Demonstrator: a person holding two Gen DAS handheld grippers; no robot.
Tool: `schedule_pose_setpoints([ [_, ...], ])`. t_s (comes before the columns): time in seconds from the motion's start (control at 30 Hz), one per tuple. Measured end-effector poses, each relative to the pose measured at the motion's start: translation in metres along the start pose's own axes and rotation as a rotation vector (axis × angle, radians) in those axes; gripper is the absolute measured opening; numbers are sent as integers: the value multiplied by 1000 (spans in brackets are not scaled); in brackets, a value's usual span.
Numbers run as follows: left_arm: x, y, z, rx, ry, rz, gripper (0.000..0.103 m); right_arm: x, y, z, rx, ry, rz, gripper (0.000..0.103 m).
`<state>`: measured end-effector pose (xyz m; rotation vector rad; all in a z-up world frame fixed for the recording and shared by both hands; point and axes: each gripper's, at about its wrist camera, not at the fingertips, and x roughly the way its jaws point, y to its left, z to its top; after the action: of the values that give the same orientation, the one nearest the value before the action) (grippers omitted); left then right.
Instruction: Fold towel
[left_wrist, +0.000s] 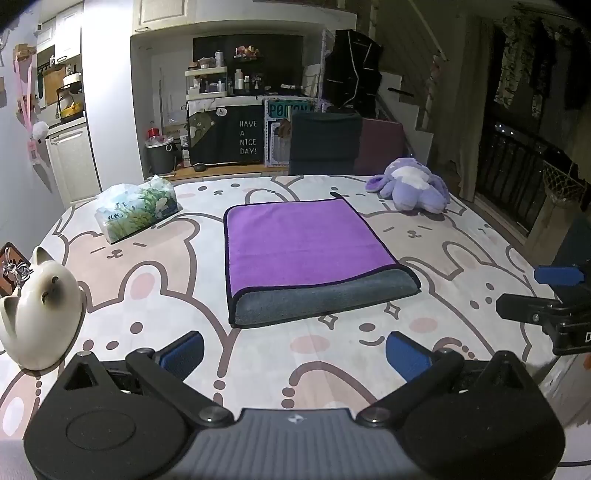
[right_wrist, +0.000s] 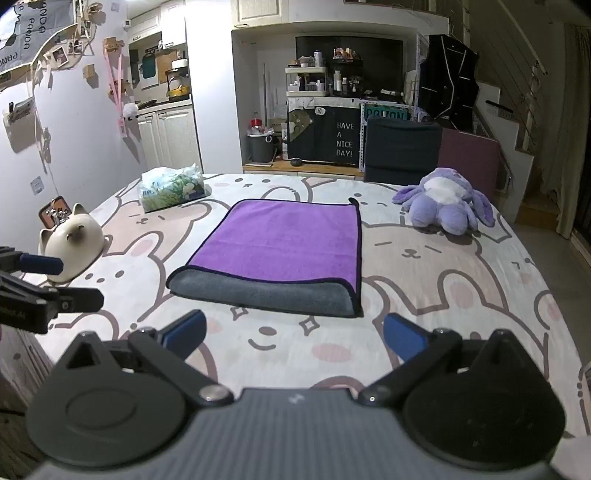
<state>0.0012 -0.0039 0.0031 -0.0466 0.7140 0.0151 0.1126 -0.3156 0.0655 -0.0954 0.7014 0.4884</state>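
Note:
A purple towel (left_wrist: 303, 243) with a grey underside and dark trim lies folded flat in the middle of the table, its grey rolled fold at the near edge; it also shows in the right wrist view (right_wrist: 284, 247). My left gripper (left_wrist: 295, 356) is open and empty, above the table just short of the towel's near edge. My right gripper (right_wrist: 293, 338) is open and empty, likewise short of the near edge. The right gripper shows at the right edge of the left wrist view (left_wrist: 546, 291), and the left gripper at the left edge of the right wrist view (right_wrist: 48, 284).
The table has a bunny-print cloth (left_wrist: 332, 354). A tissue pack (left_wrist: 136, 208) lies at the far left, a white ceramic cat (left_wrist: 37, 310) at the near left, a purple plush toy (left_wrist: 413, 188) at the far right. A dark chair (left_wrist: 325, 144) stands behind the table.

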Motion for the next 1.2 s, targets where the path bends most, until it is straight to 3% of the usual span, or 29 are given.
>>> schedule_pose_setpoints([
  [1.2, -2, 0, 1, 3, -9, 0, 103, 0, 1, 0, 1, 1, -2, 103],
])
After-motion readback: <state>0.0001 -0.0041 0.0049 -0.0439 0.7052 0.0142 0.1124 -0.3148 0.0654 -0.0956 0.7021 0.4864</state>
